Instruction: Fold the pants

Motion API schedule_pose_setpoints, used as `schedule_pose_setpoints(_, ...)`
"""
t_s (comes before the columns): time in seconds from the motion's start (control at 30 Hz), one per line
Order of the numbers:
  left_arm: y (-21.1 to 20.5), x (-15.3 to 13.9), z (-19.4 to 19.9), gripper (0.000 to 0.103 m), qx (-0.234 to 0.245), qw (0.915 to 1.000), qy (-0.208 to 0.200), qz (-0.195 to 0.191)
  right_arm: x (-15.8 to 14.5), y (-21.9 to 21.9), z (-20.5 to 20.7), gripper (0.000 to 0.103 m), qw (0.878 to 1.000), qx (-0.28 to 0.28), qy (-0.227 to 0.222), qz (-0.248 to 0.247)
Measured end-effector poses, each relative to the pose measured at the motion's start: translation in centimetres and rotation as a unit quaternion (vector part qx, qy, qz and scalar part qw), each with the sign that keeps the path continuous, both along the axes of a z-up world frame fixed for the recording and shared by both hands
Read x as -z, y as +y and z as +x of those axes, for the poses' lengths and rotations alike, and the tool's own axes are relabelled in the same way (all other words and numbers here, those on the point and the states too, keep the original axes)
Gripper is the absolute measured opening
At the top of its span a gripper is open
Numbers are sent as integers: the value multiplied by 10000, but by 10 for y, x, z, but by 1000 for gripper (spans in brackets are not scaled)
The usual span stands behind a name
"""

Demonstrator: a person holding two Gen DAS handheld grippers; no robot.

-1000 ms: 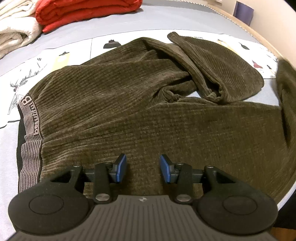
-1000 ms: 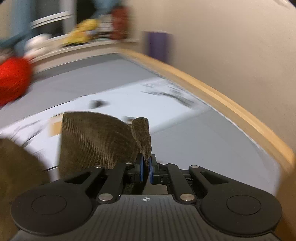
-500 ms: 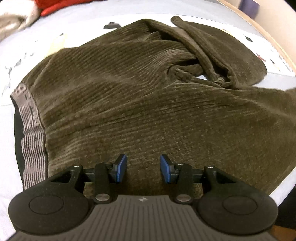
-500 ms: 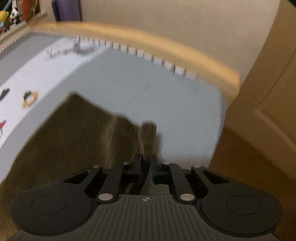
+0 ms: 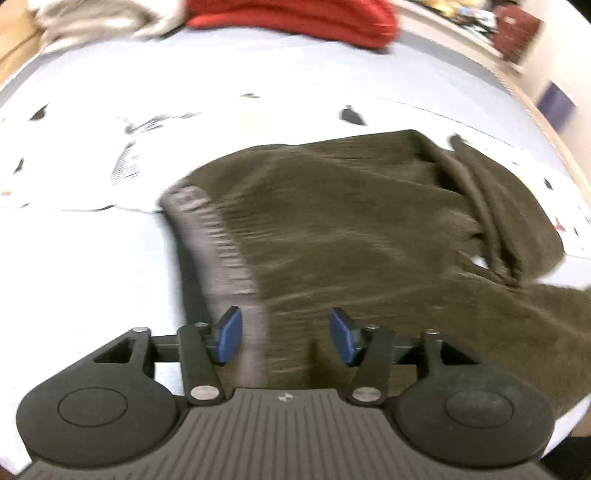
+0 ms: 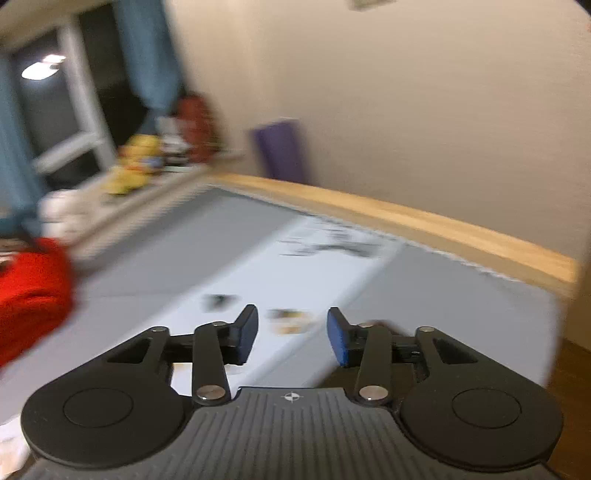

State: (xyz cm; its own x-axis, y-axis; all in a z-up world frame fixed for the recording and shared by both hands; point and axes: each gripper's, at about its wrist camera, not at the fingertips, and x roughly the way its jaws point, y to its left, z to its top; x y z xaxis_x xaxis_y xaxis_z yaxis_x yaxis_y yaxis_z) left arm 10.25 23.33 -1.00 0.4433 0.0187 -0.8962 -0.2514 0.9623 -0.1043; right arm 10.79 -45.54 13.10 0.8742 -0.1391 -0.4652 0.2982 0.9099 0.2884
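Dark olive ribbed pants (image 5: pixel 362 229) lie spread on the bed in the left wrist view, their grey striped waistband (image 5: pixel 218 254) at the left and a bunched leg (image 5: pixel 491 206) at the right. My left gripper (image 5: pixel 284 338) hovers over the waistband's near end, its jaws opening, with no cloth pinched between the blue pads. My right gripper (image 6: pixel 291 334) is lifted above the bed and looks across it toward the wall. Its jaws are opening with nothing between them, and no pants show in that view.
A red folded pile (image 5: pixel 303 16) and pale towels (image 5: pixel 92 14) lie at the bed's far side. A wooden bed rail (image 6: pixel 406 221) runs along the wall, with a purple object (image 6: pixel 280 147) and a cluttered shelf (image 6: pixel 147 173) beyond. Printed sheet (image 5: pixel 184 110) covers the mattress.
The right gripper let go of the pant leg, opened and rose to face the wall. The left gripper shifted toward the waistband and spread its jaws wider.
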Motion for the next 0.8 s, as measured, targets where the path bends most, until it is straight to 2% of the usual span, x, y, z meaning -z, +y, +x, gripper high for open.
schedule_pose_setpoints(0.07, 25, 13, 0, 72, -57, 9996, 244, -113, -2, 21, -7, 55, 9985, -525, -48, 143)
schedule_pose_setpoints(0.13, 43, 35, -7, 72, -144, 9983, 445, -339, 9, 37, -12, 55, 9954, -932, 23, 234)
schedule_pose_setpoints(0.17, 52, 49, -8, 72, -277, 9948, 753, -633, 18, 44, -13, 55, 9945, -1025, 26, 201)
schedule_pose_setpoints(0.2, 60, 55, -8, 72, -434, 9909, 860, -946, 29, 52, -13, 55, 9943, -1055, 137, 93)
schedule_pose_setpoints(0.27, 67, 52, -6, 75, -533, 9874, 470, -1413, 39, 62, -2, 54, 9934, -994, 566, 37)
schedule_pose_setpoints(0.3, 66, 53, -3, 79, -504, 9873, 445, -1438, 41, 62, 1, 54, 9934, -1023, 513, 121)
schedule_pose_setpoints(0.4, 57, 68, 5, 75, -394, 9893, 826, -1138, 42, 68, 9, 52, 9930, -1038, 544, -117)
schedule_pose_setpoints(0.47, 47, 70, 10, 71, -231, 9924, 842, -866, 47, 75, 7, 52, 9916, -1067, 693, -243)
schedule_pose_setpoints(0.5, 41, 68, 10, 62, -112, 9940, 784, -752, 48, 79, 5, 52, 9910, -1081, 737, -275)
schedule_pose_setpoints(0.53, 35, 67, 11, 59, -13, 9951, 764, -622, 50, 82, 5, 52, 9909, -1073, 750, -321)
schedule_pose_setpoints(0.6, 27, 63, 12, 33, 210, 9969, 681, -347, 54, 90, 0, 52, 9905, -1067, 755, -437)
schedule_pose_setpoints(0.63, 24, 59, 11, 31, 277, 9974, 626, -233, 54, 92, -2, 52, 9903, -1056, 765, -474)
schedule_pose_setpoints(0.7, 30, 51, 6, 19, 244, 9982, 449, -301, 56, 92, -1, 52, 9905, -1014, 804, -463)
schedule_pose_setpoints(0.77, 40, 42, -1, 17, -4, 9992, 221, -337, 57, 90, -1, 52, 9911, -960, 823, -407)
schedule_pose_setpoints(0.8, 43, 35, -6, 16, -114, 9997, 96, -174, 59, 90, 1, 52, 9914, -931, 838, -389)
